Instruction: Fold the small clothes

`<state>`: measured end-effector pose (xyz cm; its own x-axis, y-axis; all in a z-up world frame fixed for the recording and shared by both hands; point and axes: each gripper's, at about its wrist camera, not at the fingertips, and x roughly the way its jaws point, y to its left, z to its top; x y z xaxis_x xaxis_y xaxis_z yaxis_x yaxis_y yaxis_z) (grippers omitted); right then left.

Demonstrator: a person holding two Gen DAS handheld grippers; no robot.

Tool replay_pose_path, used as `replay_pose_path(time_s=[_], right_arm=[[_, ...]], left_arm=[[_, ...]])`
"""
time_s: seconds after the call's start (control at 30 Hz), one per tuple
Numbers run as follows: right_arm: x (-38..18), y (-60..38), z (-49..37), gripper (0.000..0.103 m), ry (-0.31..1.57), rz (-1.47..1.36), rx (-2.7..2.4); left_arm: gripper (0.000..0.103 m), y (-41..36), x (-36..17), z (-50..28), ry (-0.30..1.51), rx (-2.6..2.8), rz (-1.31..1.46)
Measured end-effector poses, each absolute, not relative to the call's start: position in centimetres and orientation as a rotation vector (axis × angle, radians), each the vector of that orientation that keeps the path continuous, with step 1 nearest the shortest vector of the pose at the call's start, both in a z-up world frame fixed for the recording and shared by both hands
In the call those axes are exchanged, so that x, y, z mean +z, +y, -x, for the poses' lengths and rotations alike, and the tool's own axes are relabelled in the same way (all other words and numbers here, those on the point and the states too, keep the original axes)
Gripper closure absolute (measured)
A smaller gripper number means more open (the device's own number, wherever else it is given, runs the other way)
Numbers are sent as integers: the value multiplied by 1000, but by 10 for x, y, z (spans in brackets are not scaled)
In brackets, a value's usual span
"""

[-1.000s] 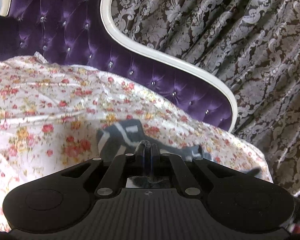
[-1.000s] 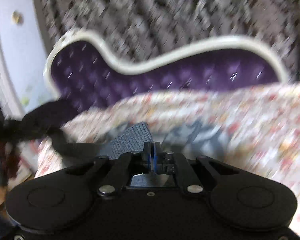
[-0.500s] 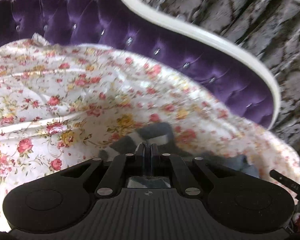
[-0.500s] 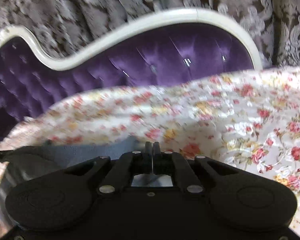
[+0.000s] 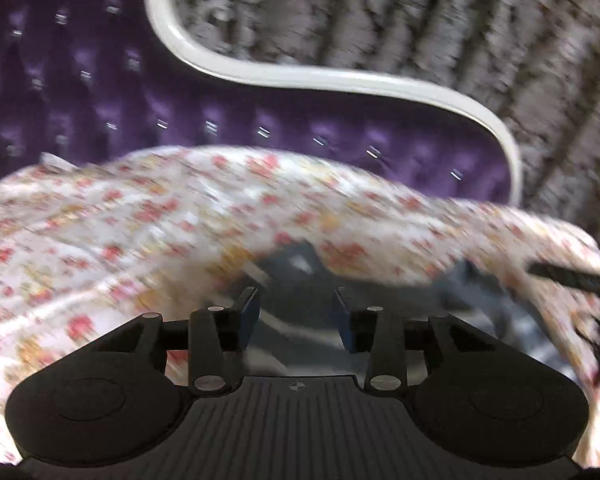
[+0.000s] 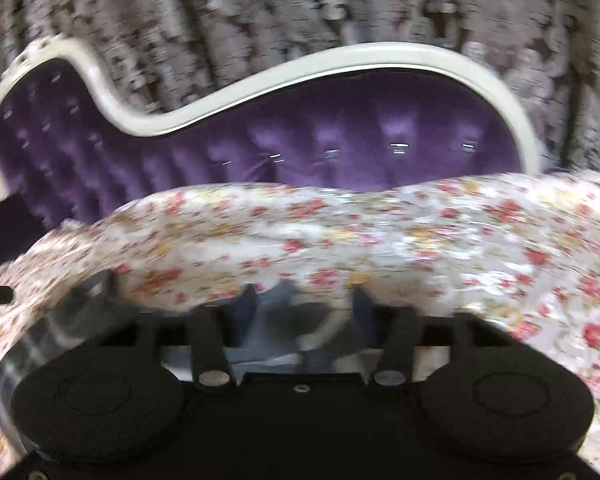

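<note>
A small dark grey garment with pale stripes (image 5: 300,280) lies on the floral bed sheet (image 5: 140,232), just in front of and under my left gripper (image 5: 296,300), which is open with nothing between its jaws. In the right wrist view the same garment (image 6: 284,304) lies low under my right gripper (image 6: 304,300), which is also open and empty above it. Both views are blurred by motion, so the garment's shape is unclear.
A purple tufted headboard with a white frame (image 5: 284,76) stands behind the bed, also in the right wrist view (image 6: 340,60). A grey patterned curtain (image 5: 460,20) hangs behind it. The other gripper's dark tip (image 5: 572,276) shows at the right edge.
Both grippers were shut on the garment and have opened, letting it go onto the sheet. Both cameras have swung and the views are now blurred.
</note>
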<state>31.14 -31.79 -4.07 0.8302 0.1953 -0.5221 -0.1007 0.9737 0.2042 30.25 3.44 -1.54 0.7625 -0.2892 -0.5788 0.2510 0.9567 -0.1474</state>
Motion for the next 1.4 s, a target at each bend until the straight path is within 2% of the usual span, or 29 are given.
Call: replay_pose_path(time_s=[0.2,0.33,0.37,0.43,0.47,0.63,0.73,0.83,0.87,0.97,1.0,1.07,1.2,1.4], right_arm=[[-51,-285,-326,41,637,13,170],[-60,-280,-339,41,674,42,170],[-63,-278,-342,44,688,44,177],[-70,-276,-347,70,730,39,178],[-74,-275,-349,94,750,36,173],[-60,-281,-338,95,644,53,49],[-70,-313,-352,95,723,-76,-38],[-81,-315,-355,92,759,-47,-16],[-80,-313,-352,84,742,-30,-14],[-64,-310,-341,48,682,-38,-10],[-58,-308,-336,45,657,-38,-6],[-44,-299,-326,45,608,-24,24],[-24,-268,-293,36,549,5,136],[-38,-213,-253,35,606,165,268]], left_arm=[[64,32,-59,-308,748,-272,16],[65,47,-63,-309,740,-270,73],[64,47,-61,-309,742,-274,66],[64,46,-60,-307,743,-276,60],[64,46,-60,-307,742,-276,62],[64,49,-62,-308,745,-280,77],[64,52,-63,-309,747,-252,89],[64,56,-63,-310,752,-253,119],[64,56,-62,-310,753,-252,122],[64,59,-60,-308,752,-244,139],[64,60,-58,-307,749,-237,145],[64,59,-52,-301,732,-238,144],[63,49,-39,-293,682,-261,104],[63,40,-49,-304,704,-245,69]])
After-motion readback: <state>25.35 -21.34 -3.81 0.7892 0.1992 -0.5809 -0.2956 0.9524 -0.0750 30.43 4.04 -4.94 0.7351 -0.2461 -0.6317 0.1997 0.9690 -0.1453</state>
